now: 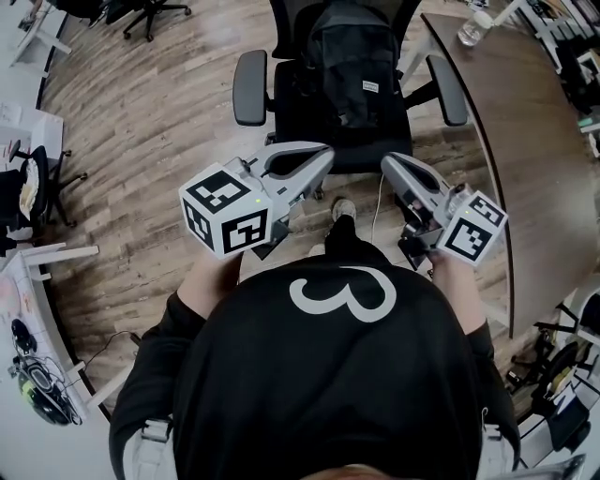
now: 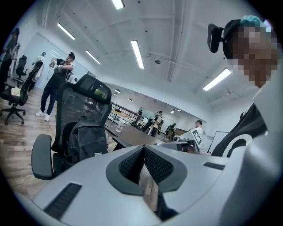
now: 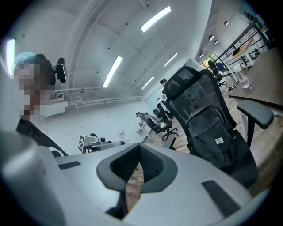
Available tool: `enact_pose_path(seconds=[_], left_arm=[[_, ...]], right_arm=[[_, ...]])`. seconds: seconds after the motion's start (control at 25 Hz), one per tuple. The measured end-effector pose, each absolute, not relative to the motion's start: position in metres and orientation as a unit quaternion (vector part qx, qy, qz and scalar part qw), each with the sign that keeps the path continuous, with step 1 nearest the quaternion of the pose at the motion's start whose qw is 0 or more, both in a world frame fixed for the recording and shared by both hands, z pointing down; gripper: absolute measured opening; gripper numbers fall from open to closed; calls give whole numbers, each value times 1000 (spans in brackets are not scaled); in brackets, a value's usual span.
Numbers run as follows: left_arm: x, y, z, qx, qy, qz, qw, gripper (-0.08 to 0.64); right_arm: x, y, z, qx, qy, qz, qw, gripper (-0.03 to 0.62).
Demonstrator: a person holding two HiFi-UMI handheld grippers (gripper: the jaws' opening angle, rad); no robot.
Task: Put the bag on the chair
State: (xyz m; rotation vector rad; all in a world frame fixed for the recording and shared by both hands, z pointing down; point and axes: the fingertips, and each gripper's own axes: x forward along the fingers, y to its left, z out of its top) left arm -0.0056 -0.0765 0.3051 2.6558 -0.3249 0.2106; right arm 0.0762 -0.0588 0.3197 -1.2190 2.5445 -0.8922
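Observation:
A black backpack rests upright on the seat of a black office chair straight ahead of me, leaning against the backrest. Both grippers hover in front of the chair, apart from the bag. My left gripper is shut with nothing between its jaws, and so is my right gripper. In the left gripper view the shut gripper tilts upward, with the backpack and chair at the left. In the right gripper view the shut gripper has the backpack and chair at the right.
A long brown table runs along the right, with a clear bottle at its far end. More office chairs stand at the back left, and white desks line the left edge. A person stands far off.

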Motion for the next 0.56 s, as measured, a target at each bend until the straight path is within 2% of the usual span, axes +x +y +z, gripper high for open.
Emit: enact_pose_path(seconds=[0.56], left_arm=[[-20,-61,300,964,-121,68,227,17]], right_arm=[[58,-44,316,-401,862,-298,86,25]])
